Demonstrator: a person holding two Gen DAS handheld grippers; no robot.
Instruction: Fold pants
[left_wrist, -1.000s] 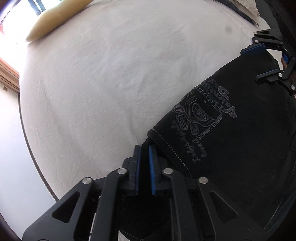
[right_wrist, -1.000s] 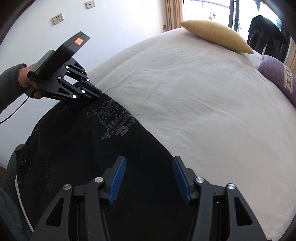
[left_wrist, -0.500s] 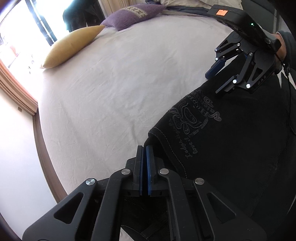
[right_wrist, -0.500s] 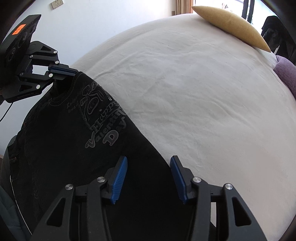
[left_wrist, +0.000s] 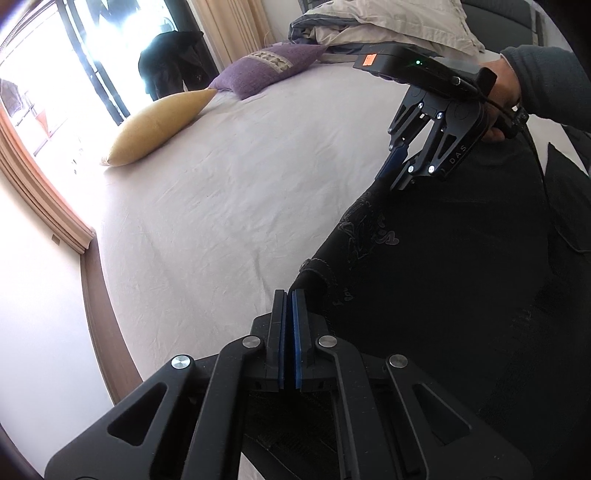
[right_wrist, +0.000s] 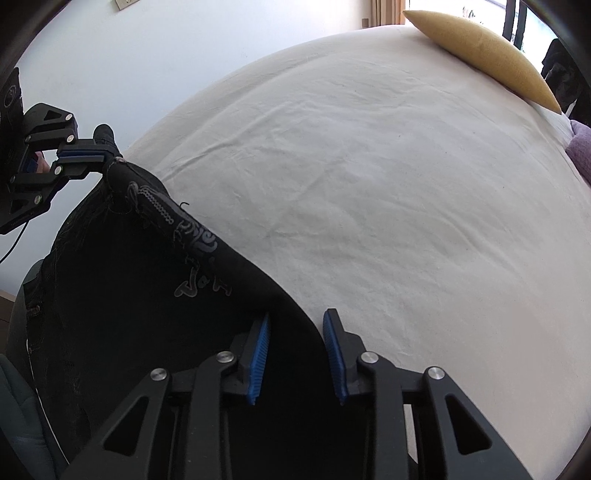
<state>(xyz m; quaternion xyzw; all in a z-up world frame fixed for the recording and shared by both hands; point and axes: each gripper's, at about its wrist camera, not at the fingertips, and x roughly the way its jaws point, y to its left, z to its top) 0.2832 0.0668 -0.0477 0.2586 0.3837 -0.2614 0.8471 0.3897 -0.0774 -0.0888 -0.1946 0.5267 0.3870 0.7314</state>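
Black pants (left_wrist: 443, 295) with grey embroidered lettering hang over the near edge of a white bed (left_wrist: 229, 206). My left gripper (left_wrist: 289, 295) is shut on the pants' hem corner and lifts it off the sheet; it also shows in the right wrist view (right_wrist: 83, 155), gripping that raised corner. My right gripper (right_wrist: 297, 325) is open, its blue pads astride the pants' edge (right_wrist: 288, 295) without closing on it. In the left wrist view the right gripper (left_wrist: 397, 168) hovers at the far side of the hem.
A yellow pillow (left_wrist: 155, 125) and a purple cushion (left_wrist: 266, 66) lie at the far side of the bed, with folded bedding (left_wrist: 388, 22) behind. A white wall (right_wrist: 129, 66) and a wooden skirting (left_wrist: 103, 332) border the bed. The yellow pillow (right_wrist: 480, 51) also shows in the right wrist view.
My left gripper closed on the hem corner and raised it, bunching the fabric. My right gripper narrowed a little and moved onto the pants' edge.
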